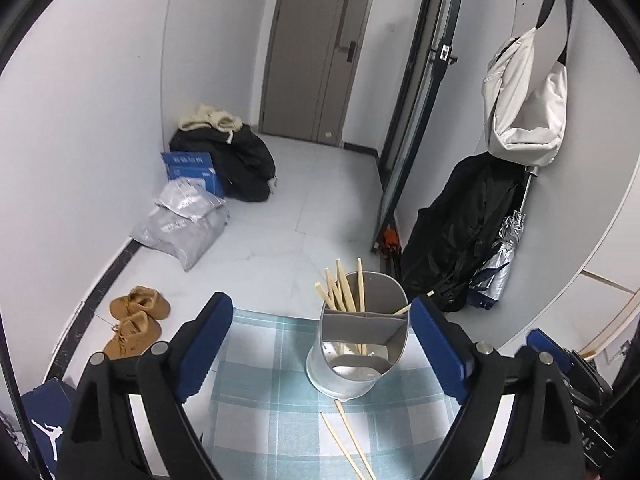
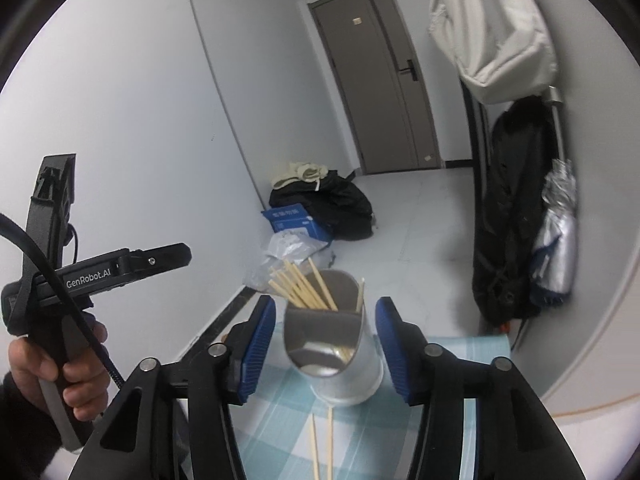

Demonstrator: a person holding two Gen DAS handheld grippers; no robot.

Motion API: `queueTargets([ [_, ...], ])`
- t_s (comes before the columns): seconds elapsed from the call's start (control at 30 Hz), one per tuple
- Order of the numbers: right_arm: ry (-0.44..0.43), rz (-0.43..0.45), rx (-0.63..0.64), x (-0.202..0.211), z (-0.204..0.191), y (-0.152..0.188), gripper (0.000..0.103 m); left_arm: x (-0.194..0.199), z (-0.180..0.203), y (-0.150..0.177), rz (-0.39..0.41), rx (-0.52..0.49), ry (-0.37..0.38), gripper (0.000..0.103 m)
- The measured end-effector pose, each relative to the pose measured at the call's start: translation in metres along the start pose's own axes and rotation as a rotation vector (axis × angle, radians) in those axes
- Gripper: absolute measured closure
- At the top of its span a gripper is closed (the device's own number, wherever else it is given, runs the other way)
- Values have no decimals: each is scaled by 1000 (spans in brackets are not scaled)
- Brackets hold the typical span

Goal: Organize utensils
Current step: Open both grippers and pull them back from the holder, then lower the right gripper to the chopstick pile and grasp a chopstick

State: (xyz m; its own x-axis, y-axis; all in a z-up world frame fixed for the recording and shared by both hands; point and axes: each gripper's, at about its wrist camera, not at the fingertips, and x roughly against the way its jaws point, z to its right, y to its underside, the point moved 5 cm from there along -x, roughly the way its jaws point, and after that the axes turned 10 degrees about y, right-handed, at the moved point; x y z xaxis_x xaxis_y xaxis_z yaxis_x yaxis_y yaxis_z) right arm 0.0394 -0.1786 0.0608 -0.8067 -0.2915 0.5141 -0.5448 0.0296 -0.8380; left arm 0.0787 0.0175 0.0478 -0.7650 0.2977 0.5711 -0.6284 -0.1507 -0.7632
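A metal utensil holder [image 1: 360, 344] with a grey divider stands on a blue checked cloth [image 1: 272, 400]. Several wooden chopsticks [image 1: 344, 288] stand in its far compartment. Two loose chopsticks [image 1: 348, 440] lie on the cloth in front of it. My left gripper [image 1: 320, 344] is open and empty, its blue pads either side of the holder. In the right wrist view the holder [image 2: 340, 352] sits between the open, empty right gripper [image 2: 326, 344] pads, with chopsticks [image 2: 304, 284] inside and two loose chopsticks [image 2: 322, 440] before it. The left gripper body [image 2: 80, 276] shows at left, held by a hand.
The cloth covers a small table; its far edge drops to a tiled floor. On the floor are brown shoes [image 1: 136, 320], grey parcels [image 1: 184, 220], a blue box [image 1: 192, 172] and dark clothes [image 1: 236, 160]. A black coat and umbrella [image 1: 472, 232] hang at right.
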Motion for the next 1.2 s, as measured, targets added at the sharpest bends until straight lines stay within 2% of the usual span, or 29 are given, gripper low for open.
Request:
queueTargets([
  [0.1, 26, 14, -18, 15, 1, 13, 38, 7, 2, 11, 9, -10, -2, 14],
  [0.27, 66, 10, -31, 23, 6, 41, 35, 13, 5, 33, 19, -20, -9, 13],
  [0.33, 73, 8, -41, 26, 8, 52, 33, 14, 4, 43, 34, -21, -18, 6],
  [0.4, 94, 10, -40, 27, 10, 61, 29, 13, 4, 51, 40, -32, -19, 5],
  [0.6, 121, 11, -16, 24, 12, 88, 26, 4, -2, 73, 36, -33, -19, 4],
  [0.9, 156, -31, -6, 0, 17, 110, 25, -28, -13, 91, 13, -15, -32, 4],
  [1.2, 188, -155, 10, -33, 19, 135, 25, -45, -36, 107, -45, 36, -27, 4],
])
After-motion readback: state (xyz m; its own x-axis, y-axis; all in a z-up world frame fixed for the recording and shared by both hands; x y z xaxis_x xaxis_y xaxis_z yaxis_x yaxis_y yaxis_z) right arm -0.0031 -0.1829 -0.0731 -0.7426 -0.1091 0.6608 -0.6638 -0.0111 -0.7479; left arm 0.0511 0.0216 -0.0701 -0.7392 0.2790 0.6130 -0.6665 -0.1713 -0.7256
